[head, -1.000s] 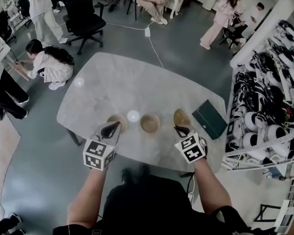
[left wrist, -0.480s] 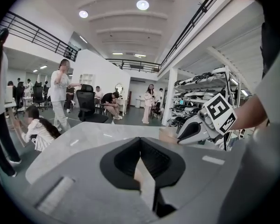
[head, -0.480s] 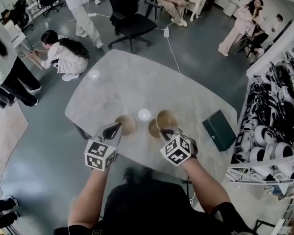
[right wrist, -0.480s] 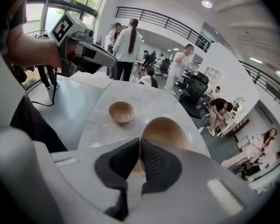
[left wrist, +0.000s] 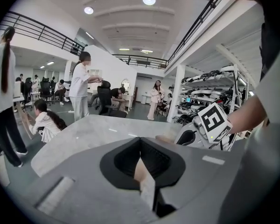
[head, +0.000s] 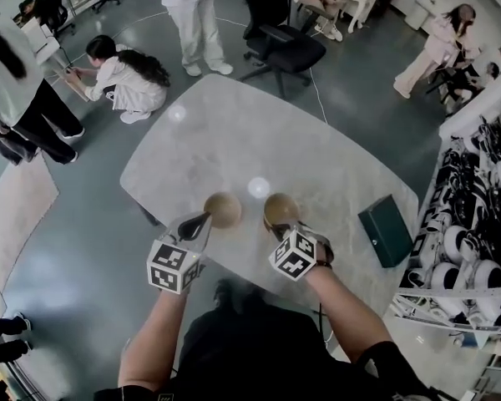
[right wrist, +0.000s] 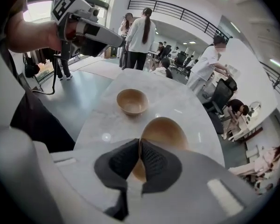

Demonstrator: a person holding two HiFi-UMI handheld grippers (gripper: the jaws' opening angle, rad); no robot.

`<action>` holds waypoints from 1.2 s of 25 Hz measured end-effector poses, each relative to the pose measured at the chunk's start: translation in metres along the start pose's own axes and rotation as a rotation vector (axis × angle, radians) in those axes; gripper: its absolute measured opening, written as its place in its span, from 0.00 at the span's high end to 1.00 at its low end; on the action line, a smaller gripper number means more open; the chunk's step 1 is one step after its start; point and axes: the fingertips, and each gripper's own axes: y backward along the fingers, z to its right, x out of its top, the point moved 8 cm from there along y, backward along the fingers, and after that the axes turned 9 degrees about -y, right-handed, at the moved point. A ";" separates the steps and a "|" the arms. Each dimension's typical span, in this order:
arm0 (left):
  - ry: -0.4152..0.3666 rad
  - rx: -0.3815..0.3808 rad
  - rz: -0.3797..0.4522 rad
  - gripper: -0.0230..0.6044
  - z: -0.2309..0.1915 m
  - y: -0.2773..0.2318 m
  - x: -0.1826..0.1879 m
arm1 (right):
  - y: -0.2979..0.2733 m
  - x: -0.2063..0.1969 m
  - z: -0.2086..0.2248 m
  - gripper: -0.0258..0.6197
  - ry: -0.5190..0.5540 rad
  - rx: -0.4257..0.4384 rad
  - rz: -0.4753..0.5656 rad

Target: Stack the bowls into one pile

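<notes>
Right gripper [head: 285, 224]: jaws clamped on the near rim of a tan bowl [head: 280, 206], lower centre of the head view, low over the marble table [head: 234, 140]. Second tan bowl [head: 224, 209] stands on the table just left of it, not touching. Left gripper [head: 202, 218]: jaws together, tip beside the second bowl's left edge, clear of the table.

Left tan bowl [head: 223, 210] beside right tan bowl [head: 281, 208] on marble table [head: 234, 132], dark green box [head: 385, 230] farther right

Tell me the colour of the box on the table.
Dark green; the box shows best in head view.
</notes>
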 end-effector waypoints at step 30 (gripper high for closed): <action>-0.027 -0.050 0.033 0.95 -0.017 0.018 0.002 | 0.032 0.008 0.007 0.83 -0.261 -0.110 0.091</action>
